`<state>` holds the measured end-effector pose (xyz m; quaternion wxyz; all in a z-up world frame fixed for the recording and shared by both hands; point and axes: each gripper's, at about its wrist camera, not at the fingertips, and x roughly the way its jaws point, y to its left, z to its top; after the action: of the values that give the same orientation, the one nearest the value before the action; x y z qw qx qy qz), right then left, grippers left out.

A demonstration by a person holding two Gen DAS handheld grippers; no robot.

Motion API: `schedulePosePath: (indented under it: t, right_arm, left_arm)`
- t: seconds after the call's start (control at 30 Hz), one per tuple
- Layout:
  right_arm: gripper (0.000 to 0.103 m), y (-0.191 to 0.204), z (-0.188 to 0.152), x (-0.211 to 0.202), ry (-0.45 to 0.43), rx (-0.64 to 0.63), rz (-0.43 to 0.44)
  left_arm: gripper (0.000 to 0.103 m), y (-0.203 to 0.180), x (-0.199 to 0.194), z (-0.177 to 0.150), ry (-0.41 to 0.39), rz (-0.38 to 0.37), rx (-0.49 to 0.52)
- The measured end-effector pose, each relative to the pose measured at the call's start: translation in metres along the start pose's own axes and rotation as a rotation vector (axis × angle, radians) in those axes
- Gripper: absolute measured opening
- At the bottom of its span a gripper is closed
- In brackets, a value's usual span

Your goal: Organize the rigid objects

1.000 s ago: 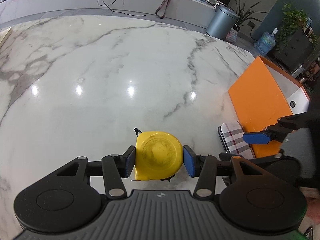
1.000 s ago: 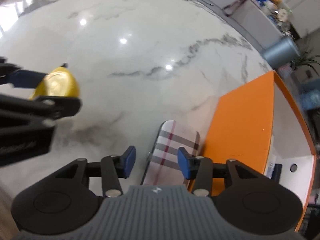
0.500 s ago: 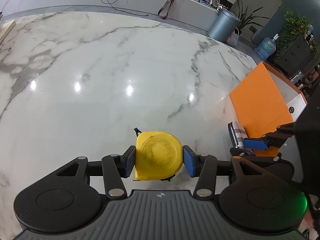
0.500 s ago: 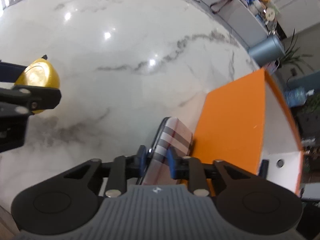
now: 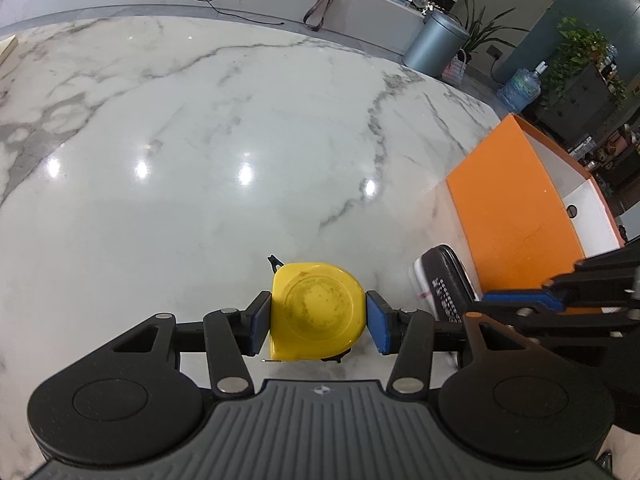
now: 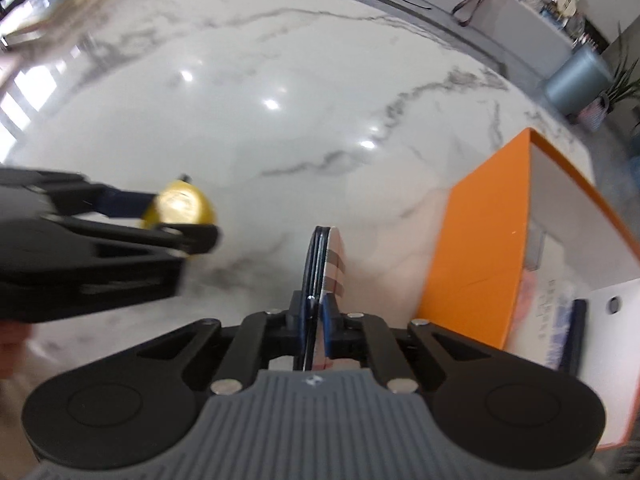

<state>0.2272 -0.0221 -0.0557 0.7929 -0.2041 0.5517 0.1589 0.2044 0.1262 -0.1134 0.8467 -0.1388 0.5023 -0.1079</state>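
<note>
The marble table (image 5: 200, 140) looks glossy and slick, so anything set down carelessly could skate. At its right edge stands the orange box (image 6: 480, 240), open-topped with white inner walls, probably where things go. The right gripper (image 6: 314, 314) has its jaws pinched narrow on a plaid-backed phone (image 6: 334, 256), held on edge just beside the box; it looks thin, stiff and smooth, so it may pivot. The left gripper (image 5: 318, 318) clamps the flat sides of a yellow tape measure (image 5: 318, 310), a hard, chunky shell and a secure hold.
</note>
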Motion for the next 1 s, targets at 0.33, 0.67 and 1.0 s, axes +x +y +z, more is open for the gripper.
schedulePosePath:
  t: [0.33,0.67,1.0]
  right_arm:
    - [0.001,-0.002,-0.004,-0.004,-0.055,0.051,0.059]
    - [0.000,-0.031,-0.013,0.001,-0.067,0.185,0.122]
    - [0.010,-0.044,-0.021,0.012,-0.061,0.193,0.134]
  left_arm:
    - [0.057,-0.006,0.007,-0.003,0.031,0.026,0.039]
    - [0.057,-0.034,0.019,-0.013,0.046,-0.019,0.184]
    - [0.057,-0.054,0.030,-0.019,0.051,-0.020,0.279]
